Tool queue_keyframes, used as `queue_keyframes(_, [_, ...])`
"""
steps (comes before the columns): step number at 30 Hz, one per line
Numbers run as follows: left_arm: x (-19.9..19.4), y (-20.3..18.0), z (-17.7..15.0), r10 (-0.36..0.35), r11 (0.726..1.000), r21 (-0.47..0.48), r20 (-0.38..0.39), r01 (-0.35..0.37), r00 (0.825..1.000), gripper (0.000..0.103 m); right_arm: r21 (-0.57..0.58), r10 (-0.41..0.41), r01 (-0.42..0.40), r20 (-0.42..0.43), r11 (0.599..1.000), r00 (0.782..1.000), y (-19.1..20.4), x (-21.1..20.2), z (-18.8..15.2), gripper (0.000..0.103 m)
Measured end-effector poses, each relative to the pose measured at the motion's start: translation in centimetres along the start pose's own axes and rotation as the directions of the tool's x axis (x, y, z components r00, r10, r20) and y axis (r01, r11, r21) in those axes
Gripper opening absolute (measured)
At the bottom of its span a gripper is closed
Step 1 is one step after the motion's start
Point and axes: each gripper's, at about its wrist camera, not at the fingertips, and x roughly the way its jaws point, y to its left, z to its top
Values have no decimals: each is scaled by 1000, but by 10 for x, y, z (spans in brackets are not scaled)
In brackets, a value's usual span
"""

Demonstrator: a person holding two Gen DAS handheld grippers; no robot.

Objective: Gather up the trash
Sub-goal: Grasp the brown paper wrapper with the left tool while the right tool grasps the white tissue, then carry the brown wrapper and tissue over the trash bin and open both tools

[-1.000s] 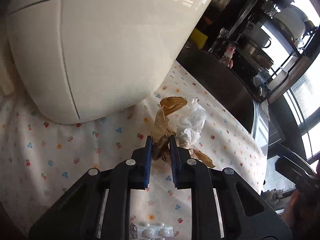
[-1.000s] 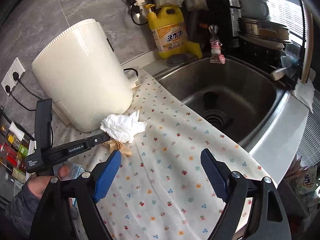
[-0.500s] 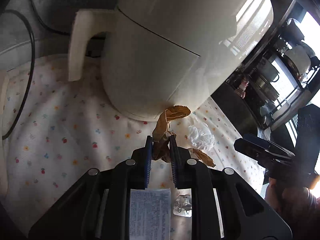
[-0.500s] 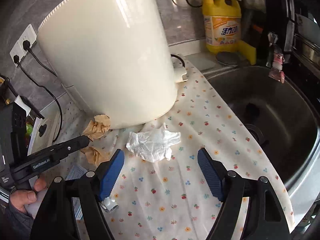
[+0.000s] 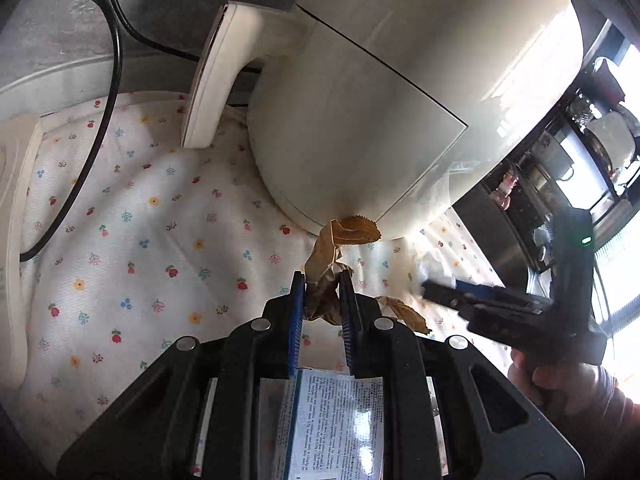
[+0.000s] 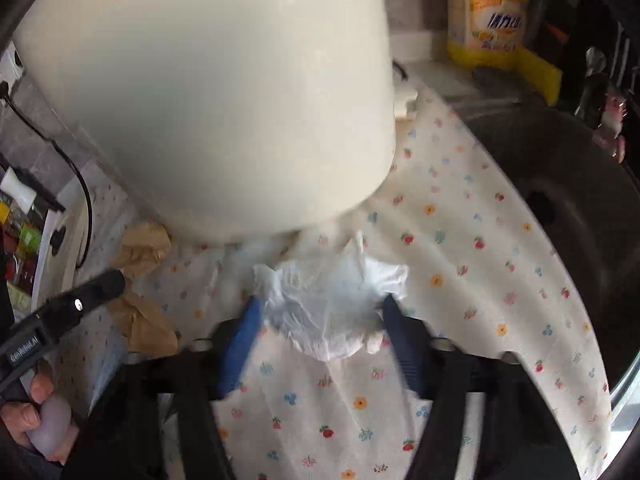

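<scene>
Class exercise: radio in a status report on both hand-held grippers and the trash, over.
Left hand-held gripper shut on brown paper. Right hand-held gripper just closing around white tissue. White appliance close behind.

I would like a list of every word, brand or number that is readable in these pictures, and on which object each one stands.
"GenRobot.AI": on the side of the left hand-held gripper, seen from the right wrist; blurred, partly legible.
Blue characters on the label of the yellow bottle: too blurred to read.
Fine print on the white and blue packet under the left hand-held gripper: too small to read.
</scene>
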Motion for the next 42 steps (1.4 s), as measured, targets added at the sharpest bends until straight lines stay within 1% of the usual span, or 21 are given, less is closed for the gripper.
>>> queue_keyframes(1, [0,-1,0,1,1000,2,-1,-1,1000,17,-9,-7,7,-7,1000,1000,1,-3,-1,17])
queue_keyframes(3, [0,-7,0,2,1000,10,-1,-2,1000,17,3,16,-16,-4,1000,1000,-1,-12,-4,15])
queue_keyframes(5, [-2,-13,-1,1,1000,18,0,-1,1000,17,0,2,-2,20,1000,1000,-2,-25,-9,15])
queue_keyframes(10, [-15,-33,-5,-2,999,44,26,1,1000,17,29,22,-24,82,999,996,-9,-61,-25,15])
queue_keyframes(14, [-24,-46,-8,-26,998,52,32,25,999,17,70,19,-28,132,997,991,-21,-94,-40,15])
queue_keyframes(16, [-25,-58,-8,-39,996,82,26,37,999,17,95,10,-26,158,995,987,-28,-110,-50,15])
queue_keyframes(19, [-29,-84,-8,-61,985,160,23,57,998,17,125,-3,-22,195,992,981,-39,-139,-68,15])
queue_keyframes(22, [-39,-113,-14,-88,974,214,37,78,995,17,145,-8,-26,226,989,974,-53,-165,-90,16])
queue_keyframes(25, [-51,-140,-32,-105,971,220,55,91,993,17,150,-3,-35,247,988,969,-68,-187,-114,16])
queue_keyframes(30, [-73,-177,-77,-112,976,198,66,97,992,17,154,7,-50,263,987,965,-93,-222,-162,16])
queue_keyframes(35, [-93,-212,-126,-97,972,221,62,81,993,17,163,11,-57,268,985,963,-118,-250,-212,16])
queue_keyframes(37, [-100,-221,-145,-91,974,215,55,77,994,17,156,17,-61,270,986,963,-126,-261,-234,17])
queue_keyframes(40, [-112,-230,-171,-62,981,185,48,52,997,17,133,8,-48,282,990,959,-134,-273,-266,17])
queue_keyframes(42, [-125,-237,-189,-49,981,188,56,38,997,17,135,7,-47,283,990,959,-141,-277,-288,17])
